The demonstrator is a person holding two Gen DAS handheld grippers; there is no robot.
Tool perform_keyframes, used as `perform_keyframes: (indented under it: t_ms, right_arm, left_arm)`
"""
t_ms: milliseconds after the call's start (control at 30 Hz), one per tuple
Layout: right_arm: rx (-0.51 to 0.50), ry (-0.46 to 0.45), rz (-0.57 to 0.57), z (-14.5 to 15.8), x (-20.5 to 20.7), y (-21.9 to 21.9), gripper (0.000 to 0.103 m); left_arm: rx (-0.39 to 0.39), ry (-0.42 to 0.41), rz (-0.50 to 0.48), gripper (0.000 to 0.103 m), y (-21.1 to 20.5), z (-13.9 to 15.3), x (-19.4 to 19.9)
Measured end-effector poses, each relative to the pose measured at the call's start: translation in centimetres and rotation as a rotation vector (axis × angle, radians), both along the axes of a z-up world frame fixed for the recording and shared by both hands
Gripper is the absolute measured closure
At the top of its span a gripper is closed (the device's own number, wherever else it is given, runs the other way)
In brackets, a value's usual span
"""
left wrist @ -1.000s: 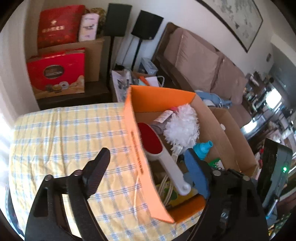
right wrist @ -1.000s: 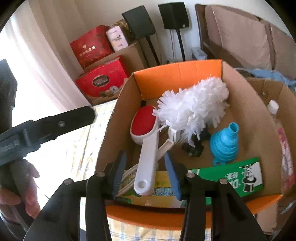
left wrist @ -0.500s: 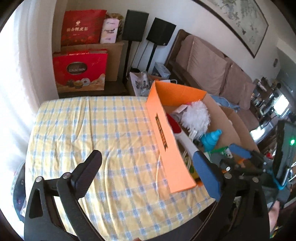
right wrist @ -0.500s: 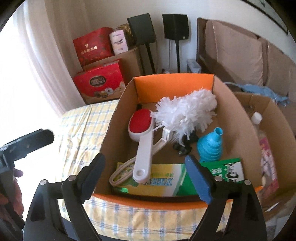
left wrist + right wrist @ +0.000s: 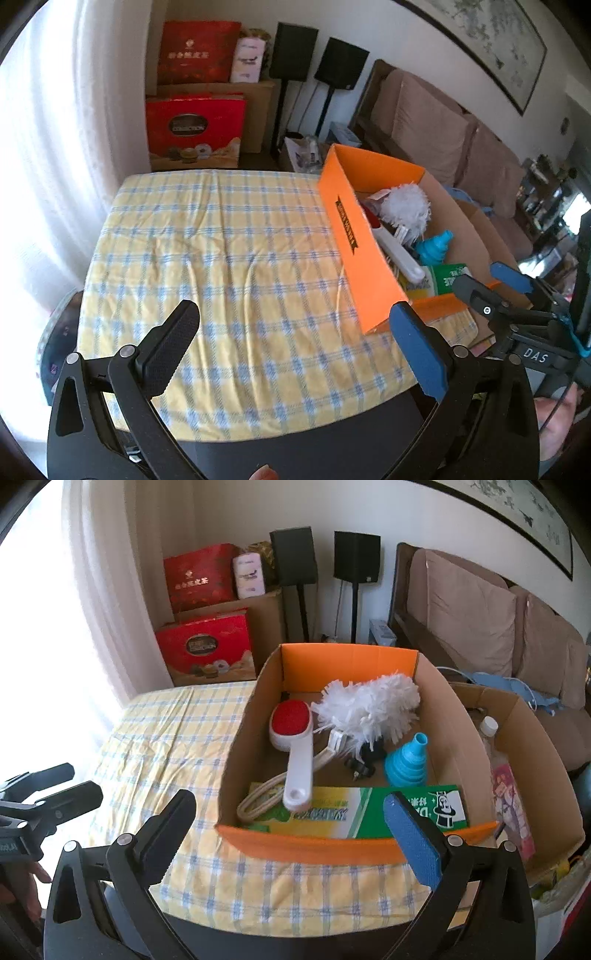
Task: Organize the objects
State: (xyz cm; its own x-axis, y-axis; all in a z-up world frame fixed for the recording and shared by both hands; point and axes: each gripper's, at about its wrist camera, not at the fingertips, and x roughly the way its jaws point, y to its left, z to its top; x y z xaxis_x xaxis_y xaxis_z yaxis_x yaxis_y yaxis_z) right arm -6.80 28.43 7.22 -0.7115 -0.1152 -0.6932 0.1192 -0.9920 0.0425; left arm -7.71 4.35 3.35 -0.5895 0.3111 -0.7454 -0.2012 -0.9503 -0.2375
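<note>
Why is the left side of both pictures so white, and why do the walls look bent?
Left wrist view: daylight through the curtain blows out the left edge, and the tablecloth is bright but readable. Right wrist view: the same glare washes out the left; the box and duster are sharp. Both views: a fisheye lens curves straight lines and darkens the corners.

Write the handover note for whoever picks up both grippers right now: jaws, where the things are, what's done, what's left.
Left gripper: jaws opening, nothing between them, over the checked tablecloth.
Right gripper: jaws opening, nothing between them, in front of the orange box.
In the box: lint brush, white duster, blue funnel, green packet, cord.
Done: these things are boxed; no loose items visible on the cloth.
Left: likely little; check outside the views.
</note>
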Motion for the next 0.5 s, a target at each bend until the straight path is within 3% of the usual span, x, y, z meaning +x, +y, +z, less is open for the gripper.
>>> perform_keyframes:
  t_ms: [500]
  right_arm:
    - [0.008,0.040,-0.008,0.7,4.7,-0.9,0.000]
  left_arm:
    - [0.001,0.045,0.053,0.000,-1.9,0.8,5.6]
